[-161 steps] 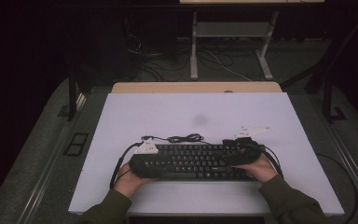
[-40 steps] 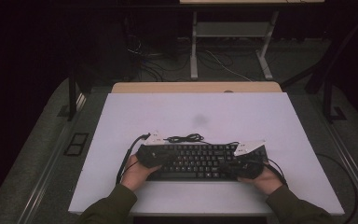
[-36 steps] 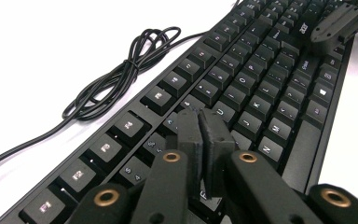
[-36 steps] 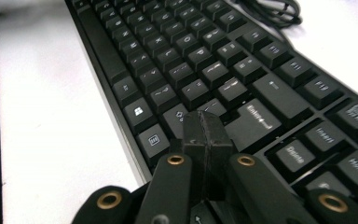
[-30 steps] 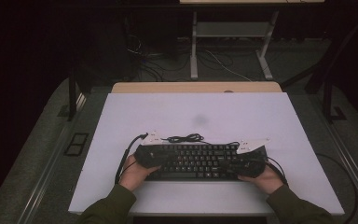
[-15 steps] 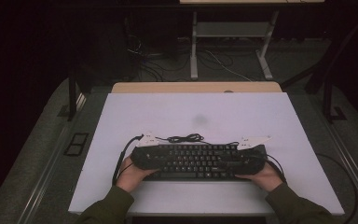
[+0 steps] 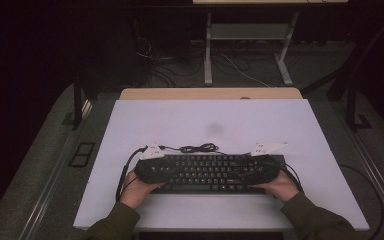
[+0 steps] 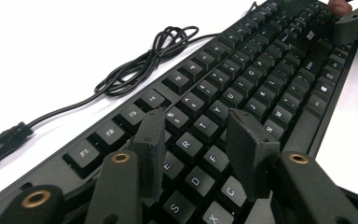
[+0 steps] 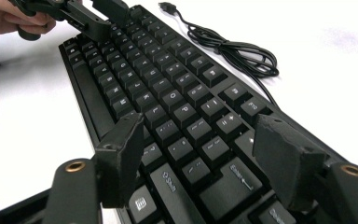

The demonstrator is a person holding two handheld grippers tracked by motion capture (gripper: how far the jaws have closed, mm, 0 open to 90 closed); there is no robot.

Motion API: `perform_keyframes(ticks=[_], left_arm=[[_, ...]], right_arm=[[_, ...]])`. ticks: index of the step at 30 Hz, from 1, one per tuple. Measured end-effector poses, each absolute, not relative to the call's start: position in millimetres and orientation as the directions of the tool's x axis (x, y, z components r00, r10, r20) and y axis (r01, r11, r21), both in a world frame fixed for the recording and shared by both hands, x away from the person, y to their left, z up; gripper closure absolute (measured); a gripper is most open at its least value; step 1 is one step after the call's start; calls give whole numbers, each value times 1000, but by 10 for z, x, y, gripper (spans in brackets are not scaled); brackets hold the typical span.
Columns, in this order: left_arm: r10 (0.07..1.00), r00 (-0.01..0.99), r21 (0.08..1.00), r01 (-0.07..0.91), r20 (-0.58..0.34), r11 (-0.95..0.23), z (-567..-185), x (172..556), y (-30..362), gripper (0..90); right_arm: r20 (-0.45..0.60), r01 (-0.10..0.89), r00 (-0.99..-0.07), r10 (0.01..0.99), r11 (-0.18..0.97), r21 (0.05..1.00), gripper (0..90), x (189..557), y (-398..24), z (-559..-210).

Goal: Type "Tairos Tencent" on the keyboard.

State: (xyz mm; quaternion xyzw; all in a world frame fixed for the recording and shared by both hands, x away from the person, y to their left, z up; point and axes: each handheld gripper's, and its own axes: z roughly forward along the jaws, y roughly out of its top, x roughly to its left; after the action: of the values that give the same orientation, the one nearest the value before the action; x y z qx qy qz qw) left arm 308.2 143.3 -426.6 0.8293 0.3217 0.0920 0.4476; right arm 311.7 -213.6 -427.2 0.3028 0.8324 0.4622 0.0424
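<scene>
Black keyboard lies flat on the white table, w/ its long side running across in front of the person, nearer the table's near edge than its far one. Left gripper sits over the keyboard's left end, right gripper over its right end, hands behind each. In the left gripper view, left gripper hangs above the letter keys, jaws a modest gap apart, nothing between the pads; jaws have just been opening, then held about the same. Released, not pressing on the board. In the right gripper view, right gripper has jaws spread wide, one at the keyboard's near edge, the other at its far edge by the Enter-key area; they've just been opening and pads stand off the board, so the grip is let go. Keyboard's cable, black, lies in a loose coil on the table just beyond the keyboard's far edge, abt mid-length; plug end rests past that coil. Faint grey smudge on the table further beyond the keyboard.
</scene>
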Motion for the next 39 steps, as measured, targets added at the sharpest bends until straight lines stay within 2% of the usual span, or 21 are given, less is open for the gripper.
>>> perform_keyframes(ticks=[18,39], left_arm=[[646,754,794,462,-117,-395,-4293,3065,1518,880],[649,753,780,469,-109,-414,-4370,3135,1454,886]], right_arm=[[213,448,-833,511,397,801,308,3203,-1966,-4263],[201,434,-845,496,416,799,308,3226,-1891,-4265]])
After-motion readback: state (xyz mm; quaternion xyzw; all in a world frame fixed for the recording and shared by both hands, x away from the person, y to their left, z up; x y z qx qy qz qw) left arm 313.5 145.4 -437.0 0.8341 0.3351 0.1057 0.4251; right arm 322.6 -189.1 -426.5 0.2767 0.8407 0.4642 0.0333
